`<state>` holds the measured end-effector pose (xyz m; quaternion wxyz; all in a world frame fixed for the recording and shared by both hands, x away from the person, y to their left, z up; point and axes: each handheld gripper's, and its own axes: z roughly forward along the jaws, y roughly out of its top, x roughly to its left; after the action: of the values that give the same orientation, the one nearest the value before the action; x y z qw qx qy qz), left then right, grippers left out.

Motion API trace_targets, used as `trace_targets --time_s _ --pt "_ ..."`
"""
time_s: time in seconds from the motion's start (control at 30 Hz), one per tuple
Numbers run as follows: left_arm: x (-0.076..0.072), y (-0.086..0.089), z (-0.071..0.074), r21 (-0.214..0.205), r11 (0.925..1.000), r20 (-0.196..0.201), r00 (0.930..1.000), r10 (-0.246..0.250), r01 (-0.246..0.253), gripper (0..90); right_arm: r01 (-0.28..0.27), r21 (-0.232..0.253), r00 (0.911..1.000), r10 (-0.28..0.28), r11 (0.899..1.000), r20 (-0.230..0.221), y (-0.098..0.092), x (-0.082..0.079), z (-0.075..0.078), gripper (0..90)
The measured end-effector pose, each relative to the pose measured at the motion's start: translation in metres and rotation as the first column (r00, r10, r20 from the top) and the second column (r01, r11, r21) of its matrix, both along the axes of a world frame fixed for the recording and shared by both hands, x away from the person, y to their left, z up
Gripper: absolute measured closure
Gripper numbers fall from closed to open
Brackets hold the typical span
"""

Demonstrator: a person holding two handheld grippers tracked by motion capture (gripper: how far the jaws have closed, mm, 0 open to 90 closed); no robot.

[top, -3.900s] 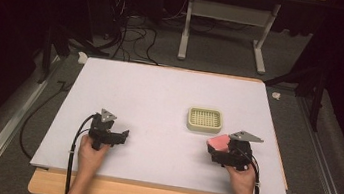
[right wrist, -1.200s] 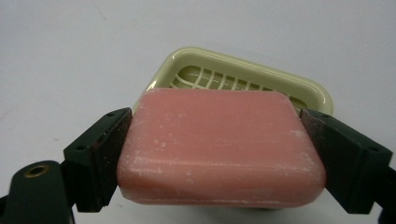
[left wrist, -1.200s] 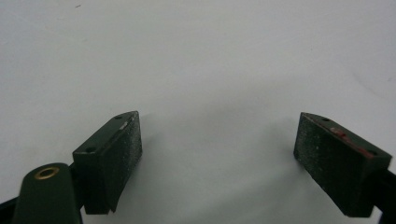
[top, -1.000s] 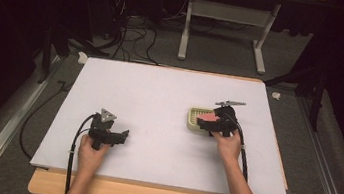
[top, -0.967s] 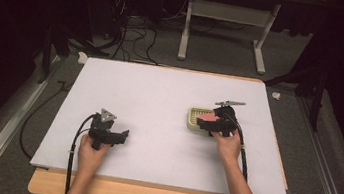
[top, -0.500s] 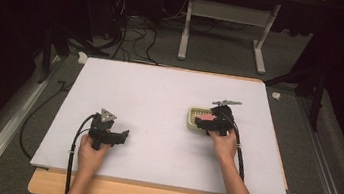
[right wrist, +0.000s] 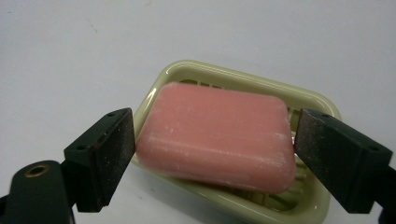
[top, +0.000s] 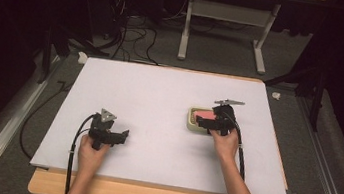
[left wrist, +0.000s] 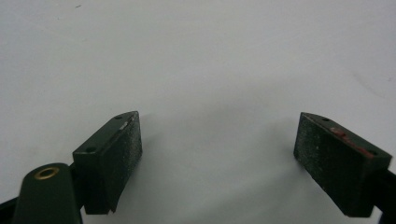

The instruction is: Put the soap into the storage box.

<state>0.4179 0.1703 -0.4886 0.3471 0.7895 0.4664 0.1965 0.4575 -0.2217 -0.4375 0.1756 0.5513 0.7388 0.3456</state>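
The pink soap bar (right wrist: pixel 217 135) lies in the pale green soap dish (right wrist: pixel 322 105) at the right side of the white table (top: pixel 160 95), and the right gripper (right wrist: pixel 212 154) has its jaws spread at the two short ends, maybe just touching. The bar looks solid, smooth and a little chalky with rounded corners, so I think it can slip; the short flat ends are the best place to hold. The left gripper (left wrist: pixel 219 154) rests open and empty.

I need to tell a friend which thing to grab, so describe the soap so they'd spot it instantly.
On the white table, look right of centre for the pale yellow dish under the right tongs. The soap is the pink rounded bar lying in it, the one pink thing there.
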Motion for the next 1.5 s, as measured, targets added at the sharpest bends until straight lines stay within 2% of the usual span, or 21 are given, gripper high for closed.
trace_targets --time_s 0.1,0.23,0.33,0.53,1.1,1.5 --pt "0.000 0.000 0.000 0.001 1.0000 -0.001 1.0000 -0.001 0.001 15.8 0.002 0.001 1.0000 -0.002 1.000 -0.003 -0.002 0.000 0.000 14.8" --pt "0.000 0.000 0.000 0.002 1.0000 0.000 1.0000 -0.001 0.001 15.8 0.001 0.004 0.9999 -0.001 1.000 0.016 -0.002 -0.003 0.003 15.6" --pt "0.000 0.000 0.000 0.002 1.0000 0.000 1.0000 -0.001 0.001 15.8 -0.018 0.009 0.9979 0.017 1.000 0.062 -0.001 -0.009 0.010 17.6" --pt "0.000 0.000 0.000 0.000 1.0000 0.000 1.0000 0.000 0.000 15.8 -0.025 0.009 0.9952 0.024 1.000 0.095 -0.003 -0.015 0.017 18.8" --pt "0.000 0.000 0.000 0.000 1.0000 -0.001 1.0000 0.000 0.000 15.8 -0.033 0.010 0.9923 0.032 0.999 0.119 -0.012 -0.025 0.025 20.0" --pt "0.000 0.000 0.000 0.002 1.0000 0.004 1.0000 0.001 -0.001 15.8 -0.032 0.036 0.9894 0.026 0.999 0.143 -0.020 -0.035 0.029 21.0"
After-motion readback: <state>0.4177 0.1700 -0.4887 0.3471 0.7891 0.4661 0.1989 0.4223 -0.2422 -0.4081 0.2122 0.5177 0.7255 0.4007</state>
